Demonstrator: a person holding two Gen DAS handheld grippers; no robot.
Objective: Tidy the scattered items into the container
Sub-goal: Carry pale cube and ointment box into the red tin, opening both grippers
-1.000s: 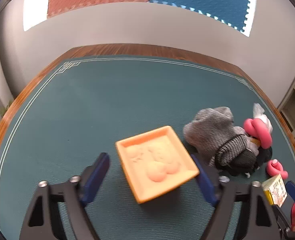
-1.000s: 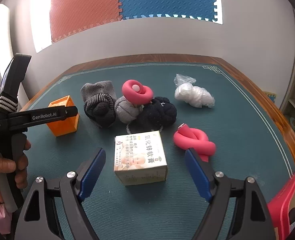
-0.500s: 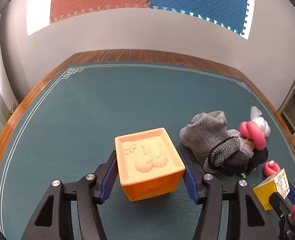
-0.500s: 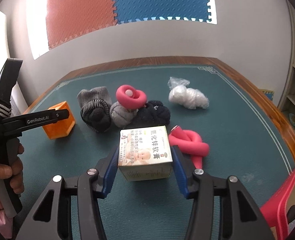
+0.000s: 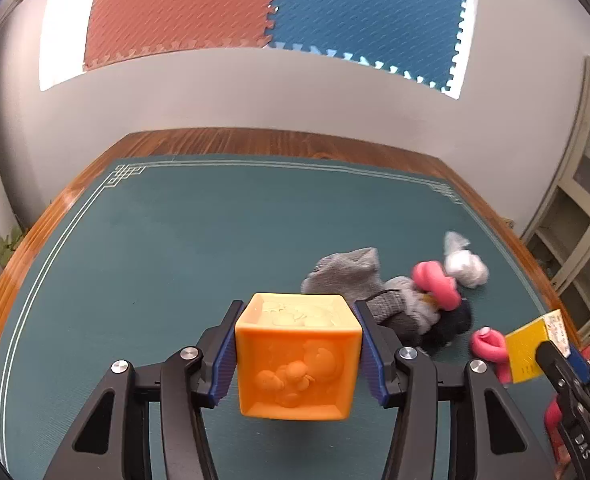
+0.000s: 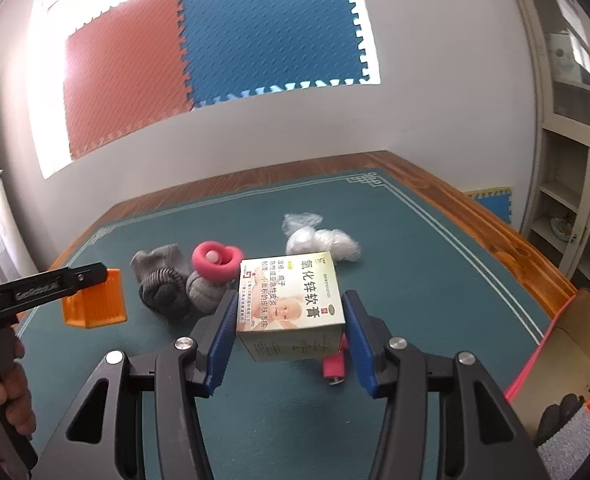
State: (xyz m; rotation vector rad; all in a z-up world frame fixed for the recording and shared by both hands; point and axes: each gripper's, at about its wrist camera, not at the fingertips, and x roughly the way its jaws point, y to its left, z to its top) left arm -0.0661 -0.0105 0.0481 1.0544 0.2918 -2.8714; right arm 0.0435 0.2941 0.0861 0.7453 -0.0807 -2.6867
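Left gripper [image 5: 298, 354], right gripper [image 6: 291, 344]: jaws clamped, raised.

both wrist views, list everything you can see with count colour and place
cube: 1, orange, held between the left fingers
box: 1, white and yellow, held between the right fingers
socks: a pile, grey and black, mid table
foam rings: 2, pink, one on the sock pile, one on the mat near the box
plastic bag: 1, clear white, behind the box
container: 1, pink rim, right table edge, some items inside
table mat: 1, dark green
left gripper: black, blue pads
right gripper: black, blue pads
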